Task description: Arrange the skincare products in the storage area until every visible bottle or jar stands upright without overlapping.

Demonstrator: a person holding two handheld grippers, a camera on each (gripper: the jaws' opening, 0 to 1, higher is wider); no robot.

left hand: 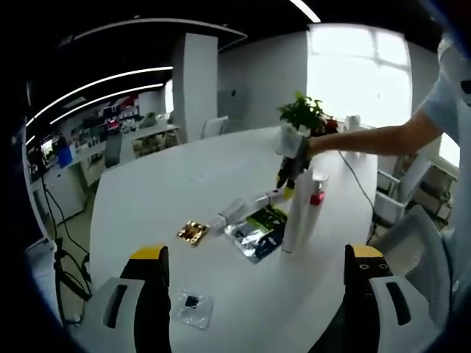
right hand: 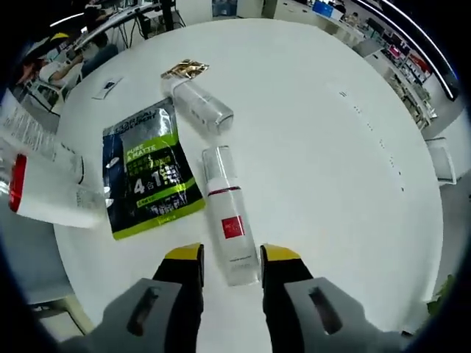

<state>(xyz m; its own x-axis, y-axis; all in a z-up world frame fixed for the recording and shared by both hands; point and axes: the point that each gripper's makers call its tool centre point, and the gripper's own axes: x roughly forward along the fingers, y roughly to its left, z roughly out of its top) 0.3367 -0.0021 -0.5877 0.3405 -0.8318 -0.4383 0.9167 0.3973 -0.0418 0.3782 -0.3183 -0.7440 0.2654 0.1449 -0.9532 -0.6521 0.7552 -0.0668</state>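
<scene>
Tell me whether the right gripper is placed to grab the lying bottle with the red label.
Probably yes. The right gripper has its fingers open on either side of the red-label bottle, which lies flat on the table with nothing between them.

The white tabletop (right hand: 316,147) is looking smooth and a bit shiny. The green packet (right hand: 149,173) is looking glossy, and the lying bottle (right hand: 229,217) is looking like smooth plastic.

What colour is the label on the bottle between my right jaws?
Red square label on the white bottle; right gripper view.
</scene>
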